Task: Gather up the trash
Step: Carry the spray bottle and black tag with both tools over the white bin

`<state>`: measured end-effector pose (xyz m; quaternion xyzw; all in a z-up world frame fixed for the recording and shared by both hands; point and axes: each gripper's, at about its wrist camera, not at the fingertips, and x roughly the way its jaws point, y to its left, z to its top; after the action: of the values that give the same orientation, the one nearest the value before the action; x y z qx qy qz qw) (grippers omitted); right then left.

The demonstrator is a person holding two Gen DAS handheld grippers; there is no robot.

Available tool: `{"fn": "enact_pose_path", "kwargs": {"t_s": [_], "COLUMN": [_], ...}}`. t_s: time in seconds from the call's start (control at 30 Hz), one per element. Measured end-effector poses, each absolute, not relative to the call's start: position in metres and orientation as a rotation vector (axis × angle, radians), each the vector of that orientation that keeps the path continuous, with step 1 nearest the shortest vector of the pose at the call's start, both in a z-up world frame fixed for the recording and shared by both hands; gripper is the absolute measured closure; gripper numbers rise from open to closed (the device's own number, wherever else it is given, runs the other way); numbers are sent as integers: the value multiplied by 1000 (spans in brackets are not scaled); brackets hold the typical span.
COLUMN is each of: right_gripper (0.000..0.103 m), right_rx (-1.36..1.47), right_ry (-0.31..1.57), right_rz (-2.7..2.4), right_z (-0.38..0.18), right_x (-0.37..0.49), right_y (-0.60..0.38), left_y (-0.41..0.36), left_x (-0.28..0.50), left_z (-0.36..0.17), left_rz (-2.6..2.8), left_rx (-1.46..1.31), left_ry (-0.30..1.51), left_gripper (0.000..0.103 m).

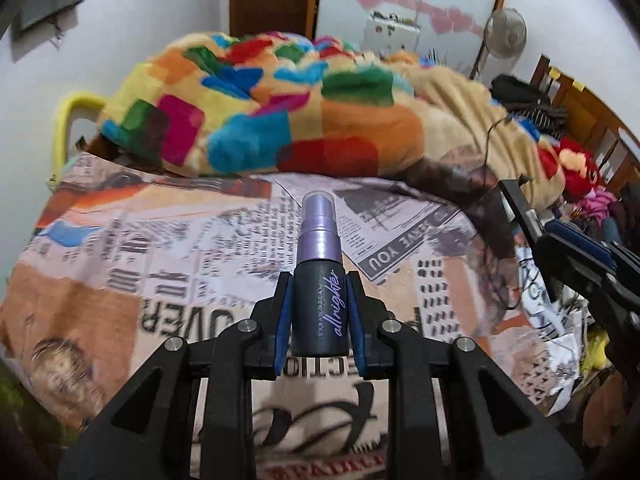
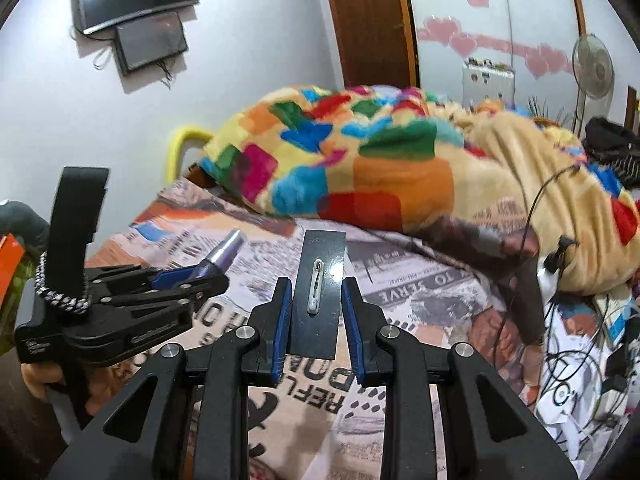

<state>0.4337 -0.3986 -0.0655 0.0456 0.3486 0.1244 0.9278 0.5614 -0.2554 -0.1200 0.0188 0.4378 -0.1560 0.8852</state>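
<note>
Only the left wrist view shows the label on the spray bottle (image 1: 319, 280), "Urban Decay all nighter", while only the right wrist view shows the flat dark card (image 2: 318, 294) with a small white clip on its face, and two dark screens (image 2: 136, 12) on the wall at 11 o'clock. The left gripper (image 1: 319, 312) is nearly closed, its blue pads (image 1: 283, 320) pressed against both sides of the bottle's dark body; the bottle's long axis runs toward 12 o'clock, lilac cap pointing away from the camera. In the right view that bottle's cap (image 2: 230, 248) points toward 1 o'clock. The right gripper (image 2: 318, 312) is likewise narrowly set, clamping the card by its long edges, long axis toward 12 o'clock. Both hover above the newspaper-print bedsheet (image 1: 160, 272), near a patchwork blanket (image 1: 248, 112).
</note>
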Motion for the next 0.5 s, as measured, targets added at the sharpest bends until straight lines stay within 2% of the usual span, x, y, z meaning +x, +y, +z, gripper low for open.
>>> {"fn": "enact_pose_path", "kwargs": {"t_s": [0.5], "right_gripper": [80], "right_rx": [6], "right_ry": [556], "right_rz": [400], "right_z": [23], "right_x": [342], "right_y": [-331], "left_y": [-165], "left_x": [417], "left_z": [-10], "left_rz": [-200], "left_rx": [-56], "left_ry": [727], "left_gripper": [78]}}
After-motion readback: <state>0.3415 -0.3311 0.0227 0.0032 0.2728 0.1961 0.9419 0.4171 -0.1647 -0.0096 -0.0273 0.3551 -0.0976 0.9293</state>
